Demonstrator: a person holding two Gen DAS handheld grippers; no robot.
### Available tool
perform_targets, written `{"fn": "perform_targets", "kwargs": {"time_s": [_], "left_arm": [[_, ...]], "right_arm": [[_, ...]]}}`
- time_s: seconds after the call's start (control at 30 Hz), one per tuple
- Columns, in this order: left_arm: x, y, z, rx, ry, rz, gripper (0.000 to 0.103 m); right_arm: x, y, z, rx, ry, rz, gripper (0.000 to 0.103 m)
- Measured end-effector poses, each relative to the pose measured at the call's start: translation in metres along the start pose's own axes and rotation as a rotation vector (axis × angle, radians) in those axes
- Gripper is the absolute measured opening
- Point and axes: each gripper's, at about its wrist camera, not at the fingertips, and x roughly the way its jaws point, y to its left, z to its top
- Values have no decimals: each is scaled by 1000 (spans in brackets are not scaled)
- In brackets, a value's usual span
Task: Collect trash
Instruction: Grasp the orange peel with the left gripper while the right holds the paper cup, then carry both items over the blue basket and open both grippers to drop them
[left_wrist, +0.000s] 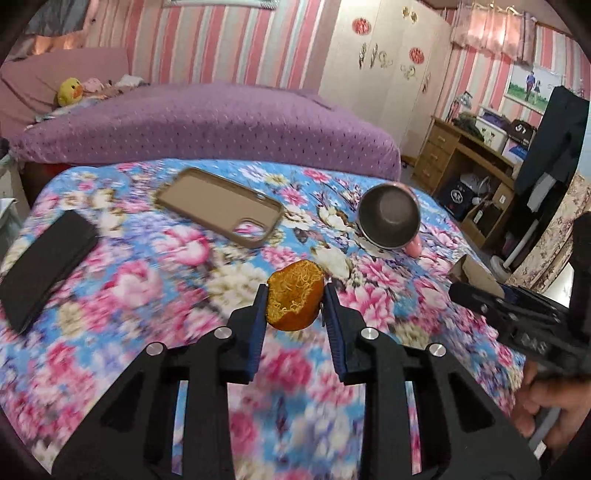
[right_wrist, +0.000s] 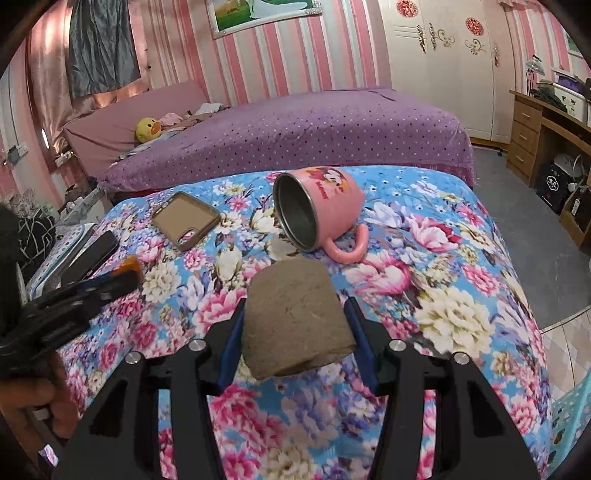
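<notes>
Nearest of all, the left gripper (left_wrist: 295, 295) is clenched on a piece of orange peel (left_wrist: 294, 300), its blue pads pressing the rind from both sides so the scrap sits right at the fingertips, pith side facing back toward the wrist. Beside it, the right gripper (right_wrist: 295, 321) grasps a brown cardboard tube (right_wrist: 297, 317), the kind left from a toilet roll, with its long axis running away from the wrist along the fingers and both pads against its sides. Both bits of trash look lifted off the floral cloth (right_wrist: 461, 295), so I judge the pick-up done and the carry to a bin next; no bin is clearly in view, though a pale blue basket edge shows low at the right of the right wrist view.

Farther out on the cloth lie things that stay: one brown phone case (left_wrist: 218, 205), empty side up, one black flat object (left_wrist: 44, 258) at the left edge, and one pink mug (right_wrist: 317, 206) tipped on its side, mouth toward us. Beyond stands one purple bed (left_wrist: 207, 125) with one yellow duck toy (left_wrist: 69, 91).
</notes>
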Motion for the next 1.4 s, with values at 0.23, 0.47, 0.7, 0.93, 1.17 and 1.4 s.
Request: {"fn": "perform_targets", "kwargs": {"time_s": [0.23,0.47,0.7,0.93,1.17,1.4], "left_arm": [[-61,16,-23,-12,-57,40,29],[-91,33,-54,-49,-64,77,29],[-111,24,-70,-34,-119,78,29],[-113,10,-75,17,-139,54,29],[-110,4,-76,-1,-127,38,29],[-111,-27,-56,38,-145,22,29]], "right_arm": [[-36,18,-13,-22,-57,17,52],[-81,38,-44,-71,-138,15,52],[-96,45,-68,-91,-138,-14,52],[-98,46,-80,-108,-118,-24,52],[-105,29,-74,-67,-138,-46,52],[-150,-24,-61,-30,-212,-138,52]]}}
